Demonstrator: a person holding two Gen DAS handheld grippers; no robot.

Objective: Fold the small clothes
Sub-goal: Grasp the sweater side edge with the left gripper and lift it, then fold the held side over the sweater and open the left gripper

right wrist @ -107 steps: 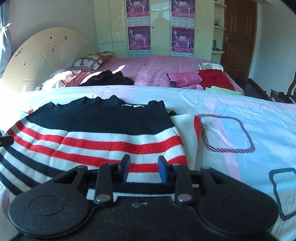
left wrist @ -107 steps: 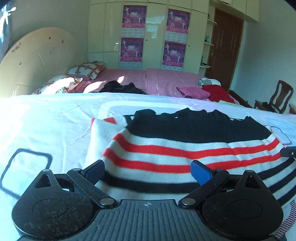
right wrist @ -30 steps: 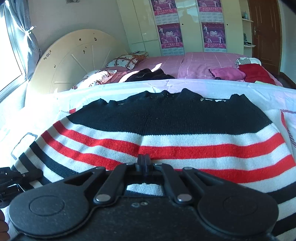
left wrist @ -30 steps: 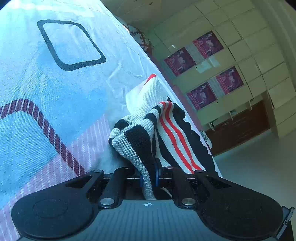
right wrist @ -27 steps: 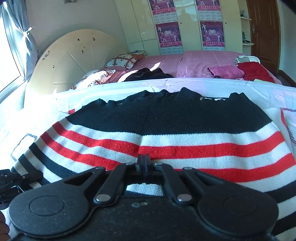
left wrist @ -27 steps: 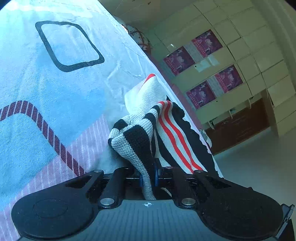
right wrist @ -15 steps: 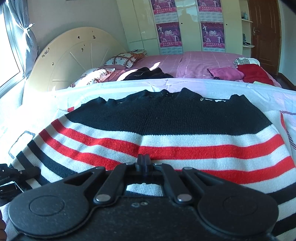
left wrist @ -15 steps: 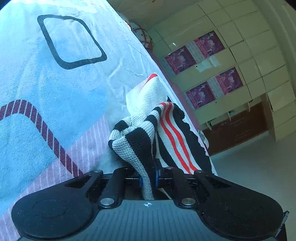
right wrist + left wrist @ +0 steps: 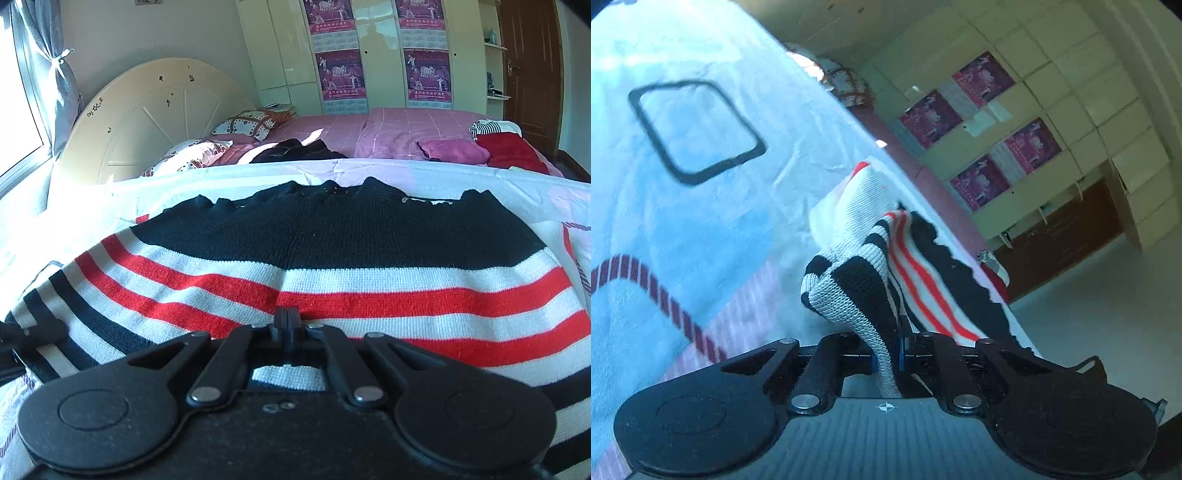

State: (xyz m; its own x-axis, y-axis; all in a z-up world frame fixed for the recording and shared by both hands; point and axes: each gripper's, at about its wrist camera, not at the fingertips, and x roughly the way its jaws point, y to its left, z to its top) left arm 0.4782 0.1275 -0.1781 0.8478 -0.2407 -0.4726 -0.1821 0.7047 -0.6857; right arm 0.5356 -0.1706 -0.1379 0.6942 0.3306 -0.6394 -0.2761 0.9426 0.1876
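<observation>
Left claw (image 9: 886, 354), pinched on the striped sweater's (image 9: 871, 295) corner, has lifted it higher off the bedsheet (image 9: 701, 206) at left of frame; right claw (image 9: 286, 325), fully closed, pins the hem at lower centre. Judgement: the side fold is starting.

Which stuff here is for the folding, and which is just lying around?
For the folding:
- black, white and red striped knitted sweater
- left tongs, pinching its corner
- right tongs, shut at its near edge
- pale blue patterned bedsheet underneath

Just lying around:
- heart-patterned pillow
- red cloth
- pink cloth
- purple posters
</observation>
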